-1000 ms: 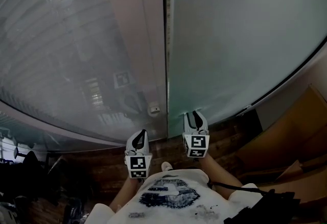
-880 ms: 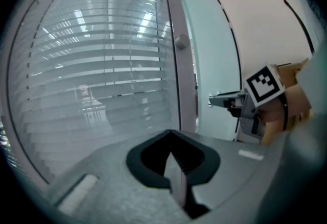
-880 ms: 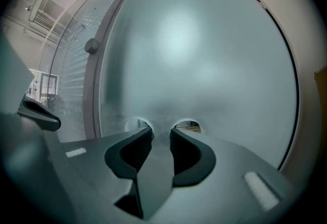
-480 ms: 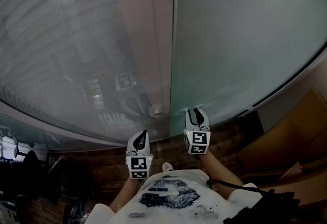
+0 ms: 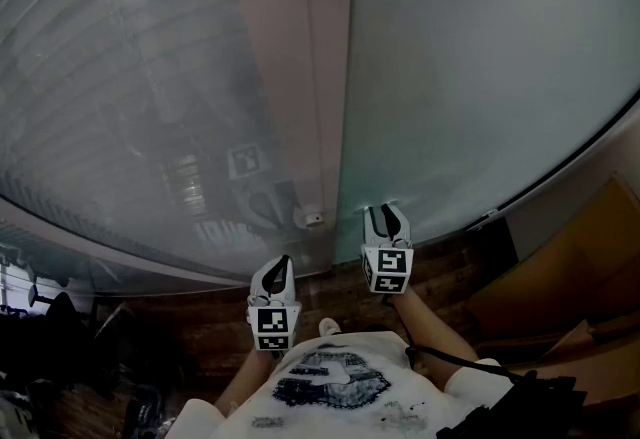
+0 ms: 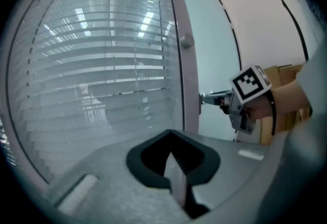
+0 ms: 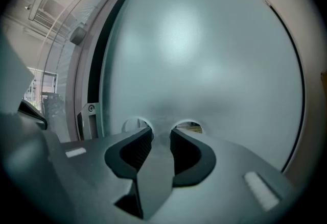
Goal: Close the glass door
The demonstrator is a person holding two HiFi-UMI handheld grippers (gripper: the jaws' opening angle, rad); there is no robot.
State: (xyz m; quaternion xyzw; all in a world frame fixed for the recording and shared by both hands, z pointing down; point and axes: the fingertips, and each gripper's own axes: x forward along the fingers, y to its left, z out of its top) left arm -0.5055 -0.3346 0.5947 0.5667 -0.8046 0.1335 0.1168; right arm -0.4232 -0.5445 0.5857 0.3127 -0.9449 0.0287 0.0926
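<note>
1. The tall frosted pale-green glass door (image 5: 480, 77) stood upright at the right. Its left edge lay just beside the pale vertical frame post (image 5: 300, 77).
2. The right gripper (image 5: 386, 215) met the door low down, near that edge. Its jaws stood narrowly apart, one tip at each of two round cut-outs (image 7: 188, 127), clamping the glass strip between them.
3. The left gripper (image 5: 273, 272) hung apart from the door, above the dark wooden floor (image 5: 200, 327). Its jaws were pressed together with nothing between them.
4. A clear glass pane backed by horizontal blinds (image 5: 120, 97) filled the left.
</note>
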